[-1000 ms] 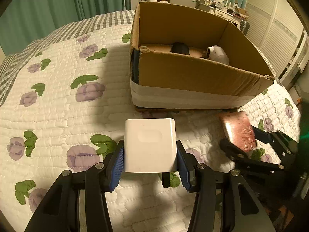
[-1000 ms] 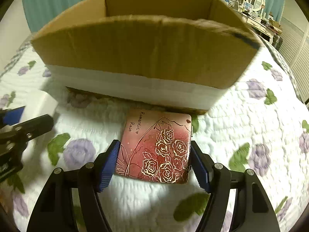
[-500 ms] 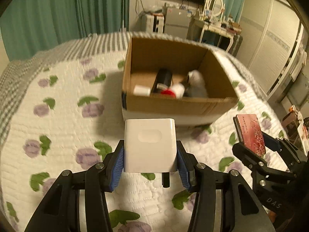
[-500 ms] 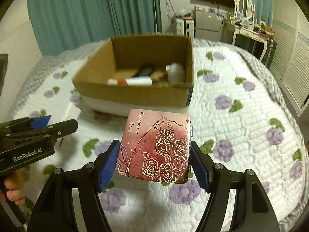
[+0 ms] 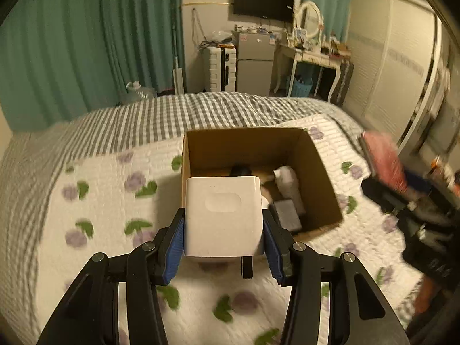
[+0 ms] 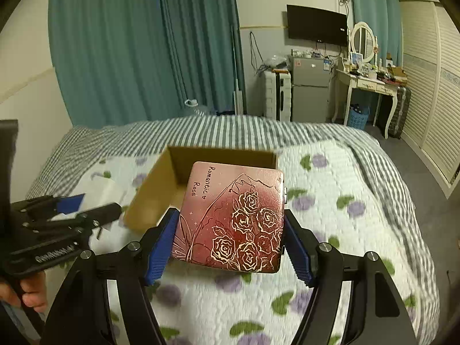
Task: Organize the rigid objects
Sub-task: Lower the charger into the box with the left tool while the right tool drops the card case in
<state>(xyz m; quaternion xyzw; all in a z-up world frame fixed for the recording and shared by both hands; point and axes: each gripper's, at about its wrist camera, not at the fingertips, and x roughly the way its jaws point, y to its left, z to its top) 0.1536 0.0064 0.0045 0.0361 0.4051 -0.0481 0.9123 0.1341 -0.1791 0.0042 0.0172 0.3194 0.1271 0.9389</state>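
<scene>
My left gripper (image 5: 222, 230) is shut on a white cube-shaped charger (image 5: 222, 215) and holds it high above the bed, in front of the open cardboard box (image 5: 322, 172). The box holds a white bottle (image 5: 287, 181), a dark item and a grey flat item. My right gripper (image 6: 230, 238) is shut on a red tin with gold roses (image 6: 233, 218), raised above the bed, hiding most of the box (image 6: 161, 189). The right gripper and tin show blurred in the left wrist view (image 5: 385, 166); the left gripper shows in the right wrist view (image 6: 72, 215).
The box sits on a white quilt with purple flowers (image 5: 100, 201) over a grey checked blanket (image 5: 172, 118). Teal curtains (image 6: 143, 51), a small fridge (image 6: 309, 89), a suitcase, a dressing table (image 6: 365, 80) and louvred wardrobe doors stand beyond the bed.
Both grippers have risen well above the bed with their objects still held. The box now looks smaller and lower, and its inside shows from above.
</scene>
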